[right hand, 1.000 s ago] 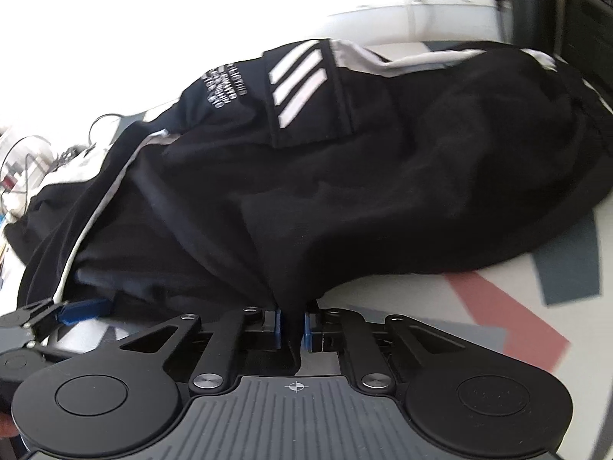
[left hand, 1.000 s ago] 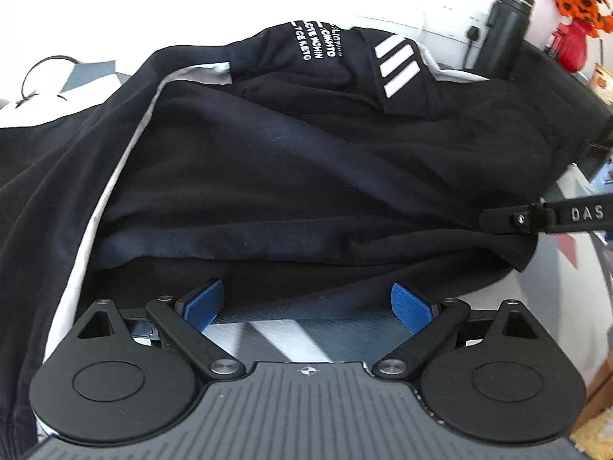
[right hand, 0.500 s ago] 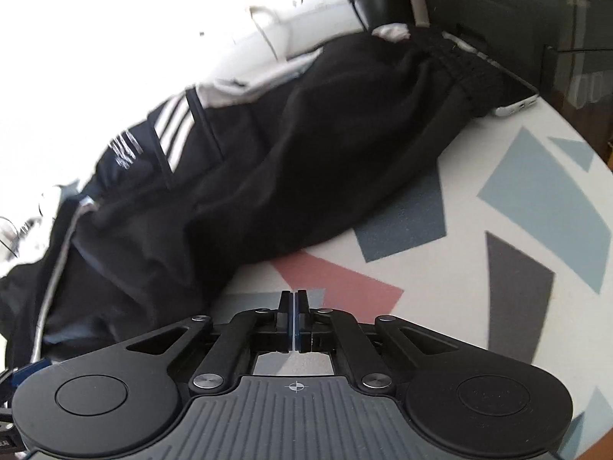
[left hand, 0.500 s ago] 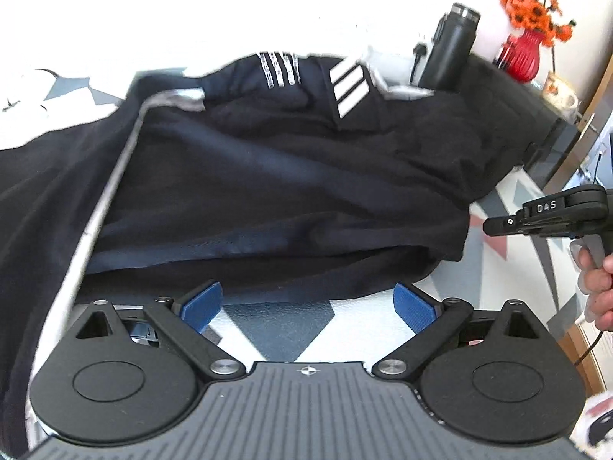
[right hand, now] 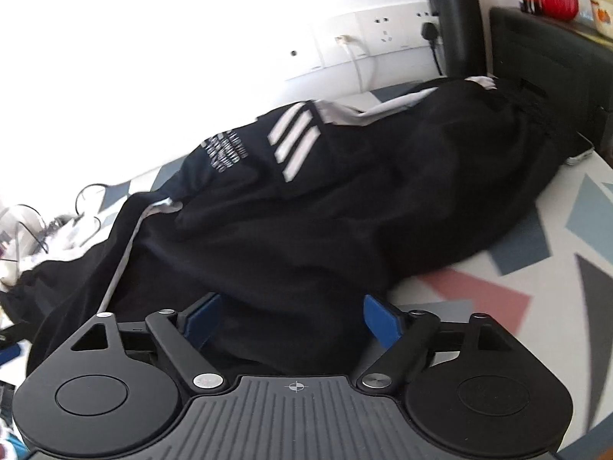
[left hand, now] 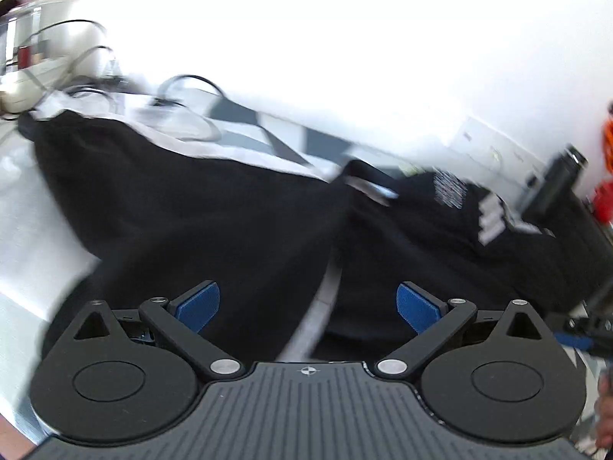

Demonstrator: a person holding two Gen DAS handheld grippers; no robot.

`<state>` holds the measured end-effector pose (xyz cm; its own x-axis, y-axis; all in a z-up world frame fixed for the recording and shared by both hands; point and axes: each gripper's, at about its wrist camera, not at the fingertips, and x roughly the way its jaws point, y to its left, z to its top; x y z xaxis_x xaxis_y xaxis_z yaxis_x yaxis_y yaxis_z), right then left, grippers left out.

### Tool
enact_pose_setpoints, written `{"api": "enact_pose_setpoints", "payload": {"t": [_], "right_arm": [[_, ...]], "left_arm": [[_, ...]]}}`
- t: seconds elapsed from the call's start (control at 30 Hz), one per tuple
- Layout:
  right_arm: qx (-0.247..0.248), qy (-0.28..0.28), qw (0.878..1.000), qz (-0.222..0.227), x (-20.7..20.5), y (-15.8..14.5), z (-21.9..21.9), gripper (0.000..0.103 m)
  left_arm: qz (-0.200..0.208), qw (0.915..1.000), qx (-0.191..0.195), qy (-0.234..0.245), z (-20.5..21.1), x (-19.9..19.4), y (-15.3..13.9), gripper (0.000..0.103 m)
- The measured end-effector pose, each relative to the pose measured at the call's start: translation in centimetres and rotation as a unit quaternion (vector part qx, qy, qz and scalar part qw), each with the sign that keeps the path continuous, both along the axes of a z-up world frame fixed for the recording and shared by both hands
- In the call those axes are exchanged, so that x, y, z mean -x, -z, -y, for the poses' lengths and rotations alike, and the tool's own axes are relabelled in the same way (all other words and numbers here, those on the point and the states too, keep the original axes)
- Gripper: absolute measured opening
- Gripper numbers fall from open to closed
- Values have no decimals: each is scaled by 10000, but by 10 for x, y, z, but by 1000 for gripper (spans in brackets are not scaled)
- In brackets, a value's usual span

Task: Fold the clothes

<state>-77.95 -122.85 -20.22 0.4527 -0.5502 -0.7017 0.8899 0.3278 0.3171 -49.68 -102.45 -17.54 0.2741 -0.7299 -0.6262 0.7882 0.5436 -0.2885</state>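
My left gripper (left hand: 308,304) and right gripper (right hand: 293,320) gape empty over the black garment (right hand: 325,211), sprawled toward 12 o'clock, barely folded

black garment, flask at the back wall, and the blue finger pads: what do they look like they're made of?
Black garment: soft matte fabric, likely knit jersey or a synthetic; it drapes and wrinkles, with white stripes that look printed or sewn on.
Flask: dark, hard, smooth cylinder with a faint sheen, probably coated metal, possibly plastic.
Blue pads on the right gripper: matte, apparently rubber or plastic; texture too small to tell.
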Motion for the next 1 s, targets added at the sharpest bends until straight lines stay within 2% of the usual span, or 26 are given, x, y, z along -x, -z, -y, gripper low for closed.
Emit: {"api": "enact_pose_setpoints", "payload": {"t": [0.13, 0.23, 0.37, 0.47, 0.53, 0.6, 0.63, 0.67, 0.73, 0.83, 0.93, 1.0], "right_arm": [[-192, 668, 9972, -268, -57, 6, -20, 81], [-387, 1207, 9913, -352, -99, 9, -32, 92], [-597, 1622, 9846, -276, -144, 11, -44, 92], [-602, 1837, 9810, -181, -168, 8, -58, 92], [-554, 1831, 9812, -263, -182, 6, -64, 92], [-495, 1843, 9809, -387, -194, 5, -68, 92], [-479, 1889, 9799, -415, -198, 3, -69, 92], [-488, 1934, 9790, -416, -201, 3, -71, 92], [-525, 1995, 9777, -393, -207, 3, -71, 92], [-503, 2045, 9768, -402, -214, 3, -70, 92], [-524, 2038, 9768, -398, -219, 5, -68, 92], [-551, 2006, 9774, -383, -222, 6, -67, 92]], "left_arm": [[4, 10000, 51, -30, -29, -62, 8, 101], [-134, 9998, 120, -92, -52, -117, 15, 101], [-421, 9986, 262, -208, -67, -187, 27, 101], [-207, 9989, 419, -11, -72, -225, 32, 100], [62, 9987, 442, 260, -70, -240, 34, 96], [193, 9980, 266, 544, -65, -252, 38, 76], [247, 9972, 162, 685, -63, -258, 40, 72], [220, 9963, 112, 821, -61, -261, 43, 62], [105, 9940, 54, 1086, -60, -266, 47, 60], [284, 9925, -15, 1190, -56, -268, 51, 60], [339, 9927, -21, 1156, -50, -273, 55, 61], [527, 9932, -101, 1038, -48, -278, 55, 61]]}}
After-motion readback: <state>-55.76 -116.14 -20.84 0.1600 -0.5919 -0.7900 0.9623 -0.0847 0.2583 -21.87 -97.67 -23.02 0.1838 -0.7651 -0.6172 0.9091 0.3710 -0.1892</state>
